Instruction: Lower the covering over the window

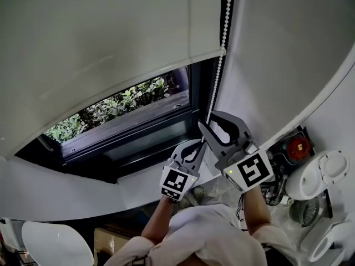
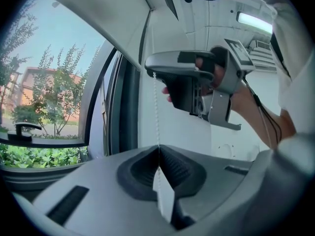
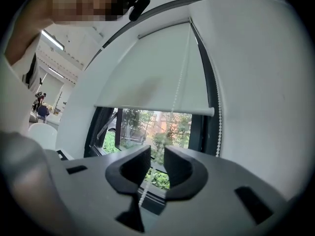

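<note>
Head view showed the white roller blind (image 1: 111,37) drawn partway down over the window (image 1: 127,112), with greenery (image 1: 111,107) visible through the uncovered lower pane. The bead chain (image 1: 220,65) hung along the window's right edge, beside the white wall (image 1: 288,49). The left gripper (image 1: 201,144) was clamped shut on the chain, which in the left gripper view ran straight down into its closed jaws. The right gripper (image 1: 207,119) sat just above it on the same chain. In the right gripper view its jaws stood apart, with the chain passing through the gap unpinched.
</note>
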{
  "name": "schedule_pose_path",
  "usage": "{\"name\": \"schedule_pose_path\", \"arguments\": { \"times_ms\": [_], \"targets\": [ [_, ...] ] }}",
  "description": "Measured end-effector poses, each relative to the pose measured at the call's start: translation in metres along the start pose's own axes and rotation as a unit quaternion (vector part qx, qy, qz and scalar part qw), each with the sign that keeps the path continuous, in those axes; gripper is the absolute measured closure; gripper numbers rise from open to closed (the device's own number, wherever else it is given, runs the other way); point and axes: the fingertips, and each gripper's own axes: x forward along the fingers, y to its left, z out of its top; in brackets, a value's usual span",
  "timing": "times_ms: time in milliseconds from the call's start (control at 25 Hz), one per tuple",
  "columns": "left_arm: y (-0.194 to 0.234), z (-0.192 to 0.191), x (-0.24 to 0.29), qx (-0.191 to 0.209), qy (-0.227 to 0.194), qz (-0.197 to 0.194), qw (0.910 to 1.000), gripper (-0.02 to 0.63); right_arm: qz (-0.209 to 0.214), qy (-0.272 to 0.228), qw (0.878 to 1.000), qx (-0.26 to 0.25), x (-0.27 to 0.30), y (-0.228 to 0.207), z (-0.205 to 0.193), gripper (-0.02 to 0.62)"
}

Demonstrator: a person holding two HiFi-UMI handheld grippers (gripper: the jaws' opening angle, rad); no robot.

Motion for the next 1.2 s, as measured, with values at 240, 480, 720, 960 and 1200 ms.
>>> {"name": "schedule_pose_path", "arguments": {
  "times_ms": [240, 480, 720, 960, 1200],
  "targets": [
    [0.003, -0.001, -0.004, 0.0, -0.009, 0.002, 1.0, 0.591, -0.008, -0.023, 0.999, 0.036, 0.0, -0.003, -0.003, 0.589],
    [0.002, -0.028, -0.006, -0.012, 0.018, 0.003, 0.9998, 0.591, -0.004, -0.004, 0.998, 0.058, 0.002, 0.0, -0.032, 0.592],
    [-0.002, -0.055, -0.001, -0.021, 0.037, -0.004, 0.9991, 0.591, -0.003, 0.006, 0.997, 0.075, 0.002, 0.005, -0.057, 0.592],
    [-0.001, -0.089, 0.003, -0.036, 0.063, -0.006, 0.9974, 0.591, -0.004, 0.032, 0.996, 0.086, 0.004, 0.012, -0.09, 0.592],
    [-0.002, -0.115, 0.006, -0.05, 0.087, -0.005, 0.9949, 0.591, -0.007, 0.053, 0.993, 0.105, 0.003, 0.017, -0.117, 0.592]
  ]
}}
